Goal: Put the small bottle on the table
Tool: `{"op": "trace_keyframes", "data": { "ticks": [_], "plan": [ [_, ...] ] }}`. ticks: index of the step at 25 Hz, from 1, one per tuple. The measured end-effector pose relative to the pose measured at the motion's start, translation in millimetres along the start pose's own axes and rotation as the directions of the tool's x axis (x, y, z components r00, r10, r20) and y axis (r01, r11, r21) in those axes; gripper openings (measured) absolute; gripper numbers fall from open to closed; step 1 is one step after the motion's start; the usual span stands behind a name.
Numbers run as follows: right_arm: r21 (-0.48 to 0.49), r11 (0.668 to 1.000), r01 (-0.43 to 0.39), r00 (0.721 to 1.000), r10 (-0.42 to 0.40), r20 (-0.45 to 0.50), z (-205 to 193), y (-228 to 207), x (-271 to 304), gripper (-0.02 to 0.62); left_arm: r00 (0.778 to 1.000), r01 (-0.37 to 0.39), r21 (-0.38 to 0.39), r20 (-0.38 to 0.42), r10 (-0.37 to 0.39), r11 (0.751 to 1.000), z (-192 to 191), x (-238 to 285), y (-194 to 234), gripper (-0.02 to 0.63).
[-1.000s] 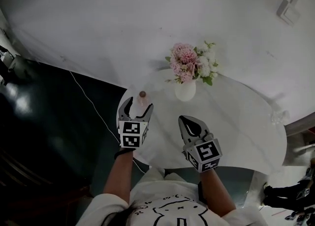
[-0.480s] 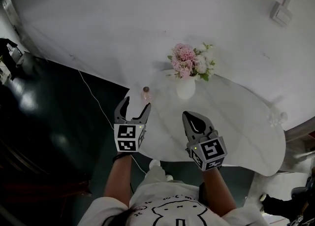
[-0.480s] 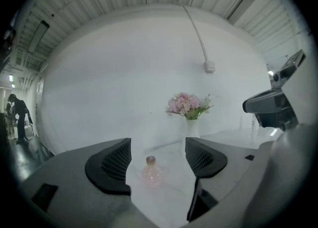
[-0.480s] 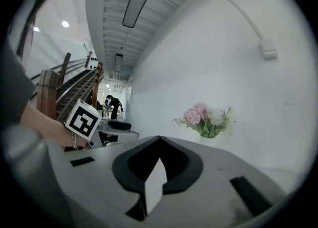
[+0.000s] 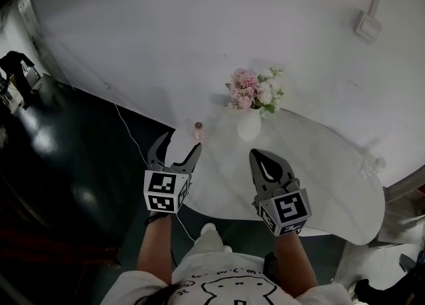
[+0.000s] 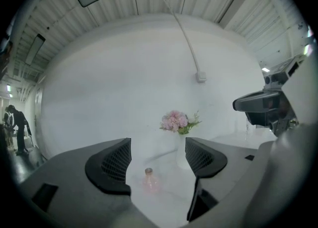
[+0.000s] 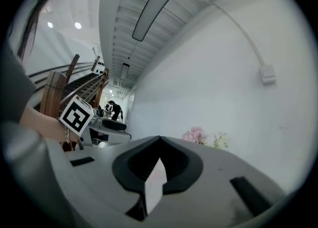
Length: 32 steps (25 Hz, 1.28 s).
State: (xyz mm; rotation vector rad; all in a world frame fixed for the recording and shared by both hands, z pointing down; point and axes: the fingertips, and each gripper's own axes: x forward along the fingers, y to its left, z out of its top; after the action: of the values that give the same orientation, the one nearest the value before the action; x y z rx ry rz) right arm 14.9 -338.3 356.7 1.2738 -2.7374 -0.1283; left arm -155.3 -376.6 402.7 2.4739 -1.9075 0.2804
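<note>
The small pink bottle (image 5: 198, 131) with a brown cap stands upright near the left rim of the white table (image 5: 319, 164). My left gripper (image 5: 178, 145) is open and empty, drawn back short of the bottle and apart from it. In the left gripper view the bottle (image 6: 150, 181) shows low between the spread jaws of the left gripper (image 6: 156, 160), farther out on the tabletop. My right gripper (image 5: 261, 157) hovers over the table's near side with its jaws together and nothing in them; in its own view the right gripper (image 7: 160, 143) closes to a point.
A white vase (image 5: 250, 125) of pink and white flowers (image 5: 255, 89) stands just right of the bottle. A small clear glass object (image 5: 370, 165) sits at the table's right end. Dark floor with a thin cable (image 5: 127, 132) lies to the left; the white wall is behind.
My left gripper, which was round the bottle a second ago, has drawn back toward me with its jaws open. The bottle stays standing on the table. The right gripper has barely moved.
</note>
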Motion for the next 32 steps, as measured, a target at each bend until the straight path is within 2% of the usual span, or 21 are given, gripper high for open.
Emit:
{"op": "trace_keyframes", "data": {
  "ticks": [7, 12, 17, 18, 20, 21, 22, 26, 29, 32],
  "plan": [
    [-0.021, 1.0, -0.007, 0.999, 0.007, 0.042, 43.6, -6.2, -25.3, -0.008, 0.991, -0.016, 0.02, 0.133, 0.013, 1.0, 62.8, -36.6, -2.2, 0.35],
    [-0.017, 1.0, 0.006, 0.996, -0.005, 0.086, 70.5, -6.7, -46.9, -0.008, 0.982, -0.012, 0.037, 0.188, 0.005, 0.999, 87.7, -62.4, -9.4, 0.348],
    [-0.002, 1.0, 0.018, 0.993, -0.018, 0.118, 80.0, -6.2, -61.4, -0.008, 0.96, -0.035, 0.052, 0.28, 0.019, 0.998, 119.5, -87.4, -15.0, 0.338],
    [-0.006, 1.0, 0.022, 0.992, -0.021, 0.126, 82.8, -6.2, -64.8, -0.008, 0.953, -0.041, 0.057, 0.302, 0.022, 0.998, 125.9, -92.9, -17.3, 0.307],
    [-0.007, 1.0, 0.028, 0.989, -0.026, 0.148, 89.0, -6.2, -71.6, -0.008, 0.937, -0.066, 0.053, 0.346, 0.044, 0.996, 135.1, -103.9, -18.9, 0.149],
    [-0.009, 0.999, 0.031, 0.987, -0.03, 0.158, 91.7, -6.2, -74.3, -0.008, 0.931, -0.081, 0.045, 0.359, 0.059, 0.996, 137.2, -108.4, -17.7, 0.043],
    [-0.014, 0.999, 0.036, 0.986, -0.034, 0.164, 94.2, -6.2, -76.3, -0.008, 0.93, -0.091, 0.041, 0.362, 0.071, 0.995, 137.9, -111.4, -16.3, 0.005],
    [-0.076, 0.995, 0.066, 0.985, -0.053, 0.163, 101.3, -5.2, -80.8, -0.008, 0.94, -0.099, 0.066, 0.333, 0.072, 0.993, 138.8, -115.6, -16.3, 0.005],
    [-0.119, 0.989, 0.085, 0.985, -0.066, 0.16, 101.9, -5.4, -82.5, -0.008, 0.936, -0.103, 0.075, 0.345, 0.071, 0.992, 143.0, -118.4, -18.0, 0.005],
    [-0.116, 0.989, 0.093, 0.982, -0.072, 0.174, 103.3, -7.9, -84.3, -0.008, 0.93, -0.107, 0.076, 0.359, 0.073, 0.991, 144.7, -119.2, -18.0, 0.005]
  ]
}}
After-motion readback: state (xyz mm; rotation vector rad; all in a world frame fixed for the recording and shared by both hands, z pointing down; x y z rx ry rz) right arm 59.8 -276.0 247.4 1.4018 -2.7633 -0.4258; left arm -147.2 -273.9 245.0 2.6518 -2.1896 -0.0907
